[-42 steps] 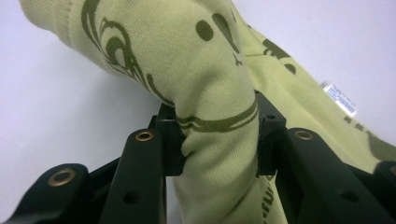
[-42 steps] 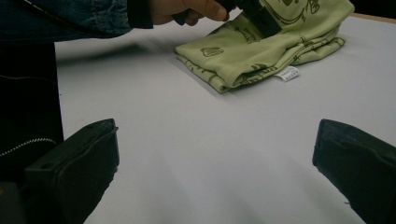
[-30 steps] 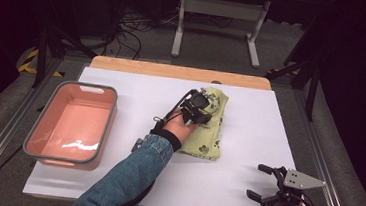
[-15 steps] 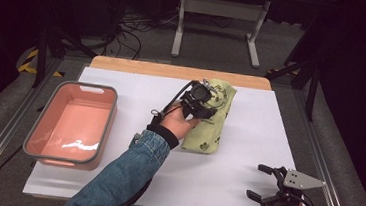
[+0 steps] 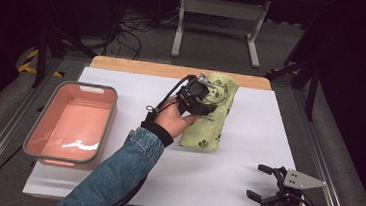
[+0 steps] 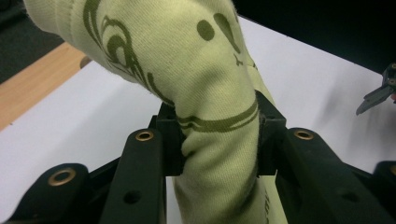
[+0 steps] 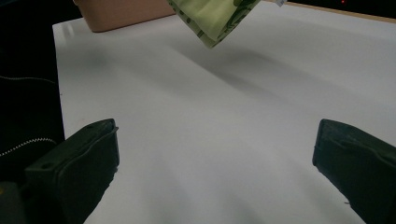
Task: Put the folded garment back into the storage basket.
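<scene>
Right gripper (image 7: 212, 172) jaws wide apart over white table (image 7: 233, 140), green cloth (image 7: 212, 18) hanging ahead

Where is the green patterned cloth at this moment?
In the high view the green cloth sits at the table's far middle, right of the pink tub, pinched in the left gripper and partly lifted.

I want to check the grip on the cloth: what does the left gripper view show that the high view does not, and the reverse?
Left gripper view: the left gripper has its two black jaws pinching a bunched fold of the yellow-green printed cloth.

High view: the pink tub at the table's left, the denim sleeve, and the right gripper with jaws open near the front edge.

Both: the cloth and the white table.
</scene>
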`<control>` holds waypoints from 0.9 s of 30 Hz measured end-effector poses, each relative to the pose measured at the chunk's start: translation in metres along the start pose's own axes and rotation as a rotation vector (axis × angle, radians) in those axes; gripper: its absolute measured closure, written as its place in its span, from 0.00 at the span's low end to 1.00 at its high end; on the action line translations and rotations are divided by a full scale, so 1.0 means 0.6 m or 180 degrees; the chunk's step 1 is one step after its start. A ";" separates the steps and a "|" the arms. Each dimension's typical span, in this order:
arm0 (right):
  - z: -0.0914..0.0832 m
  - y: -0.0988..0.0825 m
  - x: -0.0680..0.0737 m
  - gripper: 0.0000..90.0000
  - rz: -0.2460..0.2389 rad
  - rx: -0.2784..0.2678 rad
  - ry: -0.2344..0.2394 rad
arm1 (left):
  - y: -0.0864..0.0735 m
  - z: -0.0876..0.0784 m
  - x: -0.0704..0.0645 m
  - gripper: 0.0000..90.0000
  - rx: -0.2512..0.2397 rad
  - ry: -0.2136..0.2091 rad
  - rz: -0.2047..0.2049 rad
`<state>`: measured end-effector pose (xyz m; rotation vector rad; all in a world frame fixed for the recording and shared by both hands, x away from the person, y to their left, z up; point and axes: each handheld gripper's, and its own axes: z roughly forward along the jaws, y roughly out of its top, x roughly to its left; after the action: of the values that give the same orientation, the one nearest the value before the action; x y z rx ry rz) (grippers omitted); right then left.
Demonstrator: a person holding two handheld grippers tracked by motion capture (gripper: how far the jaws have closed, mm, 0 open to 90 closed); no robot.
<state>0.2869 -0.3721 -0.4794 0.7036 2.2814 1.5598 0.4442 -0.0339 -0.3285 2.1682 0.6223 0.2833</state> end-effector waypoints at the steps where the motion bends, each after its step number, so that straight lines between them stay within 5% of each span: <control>1: 0.000 0.000 0.000 0.01 0.0001 0.0001 -0.0002 | 0.000 -0.004 0.000 0.72 0.0002 0.0001 0.0018; 13: 0.000 0.000 0.001 0.01 0.0001 0.0005 -0.0008 | -0.015 -0.066 0.016 0.72 0.0023 0.0072 0.0140; 27: 0.001 0.000 0.001 0.01 -0.0002 0.0017 -0.0020 | -0.042 -0.146 0.040 0.72 0.0000 0.0143 0.0116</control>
<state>0.2867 -0.3713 -0.4794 0.7082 2.2818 1.5497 0.4205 0.0506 -0.2944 2.1801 0.6085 0.3521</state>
